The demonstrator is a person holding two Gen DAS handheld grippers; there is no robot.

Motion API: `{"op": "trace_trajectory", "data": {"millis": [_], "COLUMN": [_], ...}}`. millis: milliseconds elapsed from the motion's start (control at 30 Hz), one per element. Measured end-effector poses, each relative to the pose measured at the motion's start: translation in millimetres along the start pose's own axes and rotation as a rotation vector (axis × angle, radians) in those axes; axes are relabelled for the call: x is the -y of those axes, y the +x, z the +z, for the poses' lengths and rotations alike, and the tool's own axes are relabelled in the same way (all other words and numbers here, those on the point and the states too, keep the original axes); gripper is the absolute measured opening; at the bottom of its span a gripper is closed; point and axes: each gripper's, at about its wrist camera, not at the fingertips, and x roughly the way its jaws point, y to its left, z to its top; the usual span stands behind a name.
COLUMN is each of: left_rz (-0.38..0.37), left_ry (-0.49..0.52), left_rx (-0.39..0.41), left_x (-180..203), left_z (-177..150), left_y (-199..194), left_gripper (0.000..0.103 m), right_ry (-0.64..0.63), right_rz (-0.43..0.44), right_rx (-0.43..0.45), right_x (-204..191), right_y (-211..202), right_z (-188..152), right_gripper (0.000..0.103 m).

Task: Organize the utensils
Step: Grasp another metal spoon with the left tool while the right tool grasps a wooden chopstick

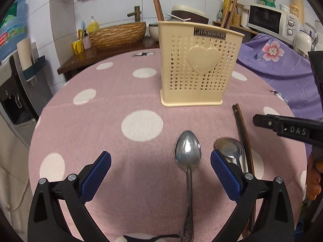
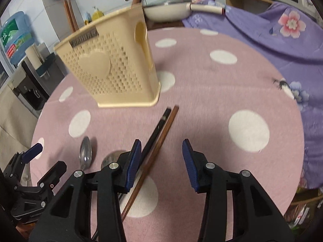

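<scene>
- Nearest the left wrist camera, the left gripper [image 1: 160,167] hangs over the near edge of the table [image 1: 101,121] with its jaws spread wide and nothing between the pads.
- One steel spoon [image 1: 188,151] lies on the pink dotted cloth inside that gap, closer to the right-hand pad, bowl pointing toward the middle of the table, handle running back to the near edge; the pads are not touching it.
- Just beside it, a second spoon [image 1: 230,147] lies partly hidden behind the right-hand blue pad.
- Dark chopsticks [image 1: 241,129] lie next to the second spoon, angled from the near edge toward the holder.
- Right gripper [image 2: 161,161] has its jaws partly apart and holds nothing; the chopsticks [image 2: 159,139] pass by its left-hand pad, outside the gap, and whether they touch that pad cannot be told.
- Cream utensil holder [image 1: 198,64], perforated with a raised heart on its front, stands upright near the middle of the table; brown chopsticks [image 1: 157,4] stick up from it at both ends.
- Nothing lies between the spoons and the holder except bare cloth.
- Beyond the far edge stand a woven basin [image 1: 119,33] with a brass tap, a rice cooker behind the holder, and a microwave [image 1: 268,19].
- Purple flowered cloth [image 1: 278,60] covers something along the table's right edge.
- Left of the table stands a water dispenser [image 2: 18,38] with a blue bottle.
</scene>
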Motion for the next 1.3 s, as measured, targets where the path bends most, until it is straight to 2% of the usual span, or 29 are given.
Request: {"op": "trace_trajectory", "data": {"millis": [367,533,700,1133,1233,1300], "left_rz": [-0.020,-0.023,-0.026,-0.005,-0.010,-0.015], "left_ry": [0.032,0.041,0.032,0.017,0.021,0.024], "left_rx": [-0.046,-0.070,-0.098,-0.148,-0.149,-0.149], "left_x": [9.1,15.3,19.7,30.2,32.5,33.8], "left_z": [-10.8,-10.9,-9.2,5.1,8.6,11.2], "left_y": [8.6,15.2,24.6,47.5,49.7,50.4], "left_gripper": [0.094,0.086,0.080,0.073,0.066,0.054], "right_ry": [0.007,0.009,0.023,0.056,0.059,0.064], "right_rz": [-0.070,-0.104,-0.128,-0.144,-0.146,-0.144], "right_rx": [-0.094,-0.094,-0.094,-0.089,-0.091,-0.092], "right_x": [-9.6,-12.3,-11.2,-8.8,-8.3,-8.1], "right_y": [26.0,31.7,37.5,47.2,49.5,50.5], "right_z": [-4.2,2.2,12.4,26.7,29.5,31.1], "right_gripper": [0.028,0.028,0.022,0.013,0.011,0.011]}}
